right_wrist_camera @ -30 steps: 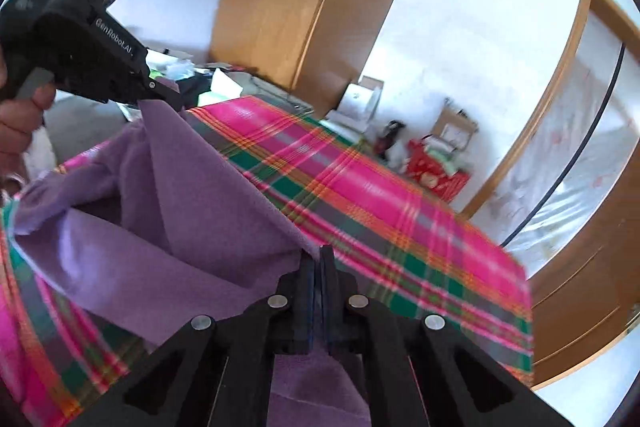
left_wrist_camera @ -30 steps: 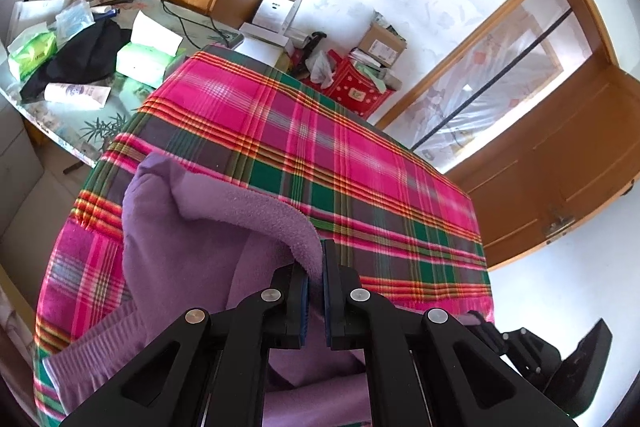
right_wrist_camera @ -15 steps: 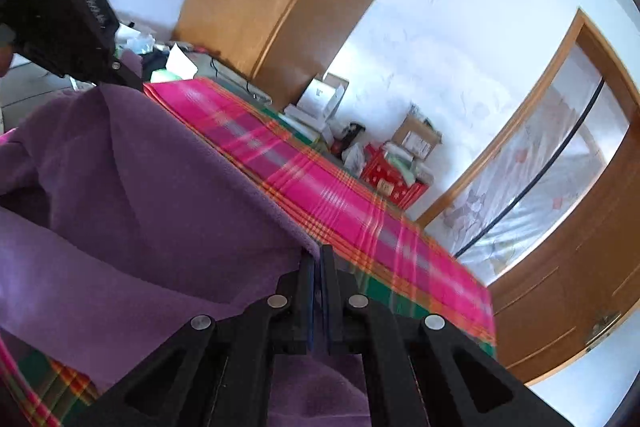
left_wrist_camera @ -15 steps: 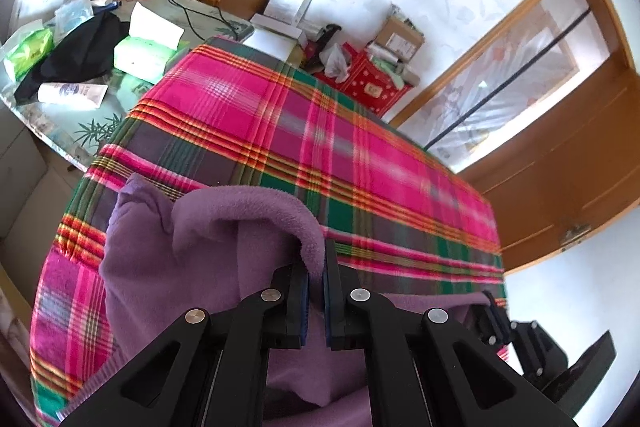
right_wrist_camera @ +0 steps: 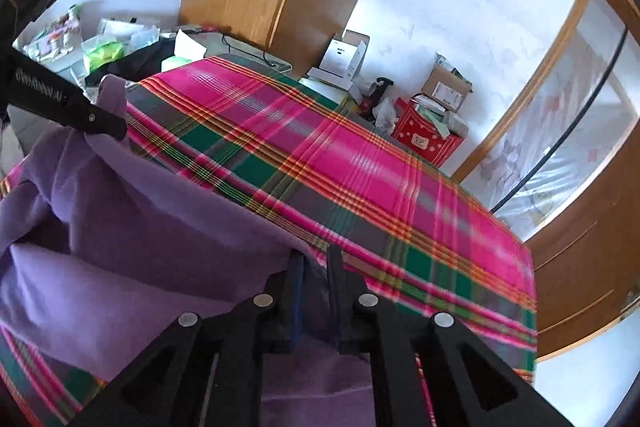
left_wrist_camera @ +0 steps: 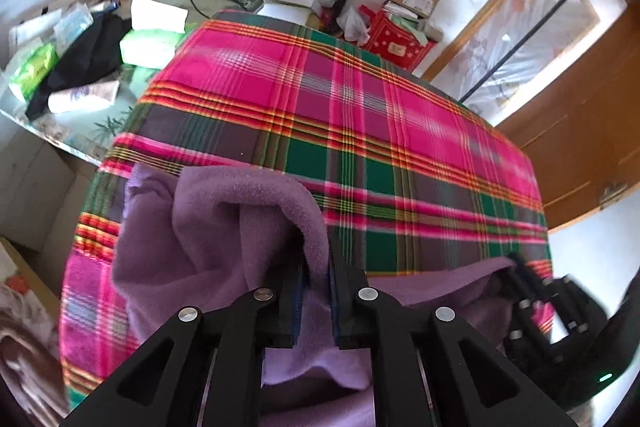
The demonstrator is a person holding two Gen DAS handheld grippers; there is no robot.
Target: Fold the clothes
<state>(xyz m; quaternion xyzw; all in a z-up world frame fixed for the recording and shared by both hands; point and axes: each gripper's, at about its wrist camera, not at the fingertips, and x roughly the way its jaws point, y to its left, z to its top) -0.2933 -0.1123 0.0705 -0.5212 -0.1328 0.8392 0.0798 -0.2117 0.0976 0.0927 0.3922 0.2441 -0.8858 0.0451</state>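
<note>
Nearest the left wrist view, the left claw (left_wrist_camera: 316, 267) has a thick fold of the purple fleece garment (left_wrist_camera: 192, 235) between its pads; the jaws are opening, and the cloth looks slack in the gap rather than pinched. The right claw (right_wrist_camera: 316, 259) is opening too, a purple edge lying between its fingers — whether the pads press on it I cannot tell for sure, though a gap shows. The garment lies bunched at the near edge of the worktop, on the plaid cloth (right_wrist_camera: 360, 163), which stretches bare beyond it. Further off stand a cluttered side table (left_wrist_camera: 80, 123) and some cardboard boxes (right_wrist_camera: 444, 87) by the wall.

The risk, as I judge it: released while bunched and partly lifted, the fleece may slump unevenly — the fold would land crooked, or the near part slide off the edge.
</note>
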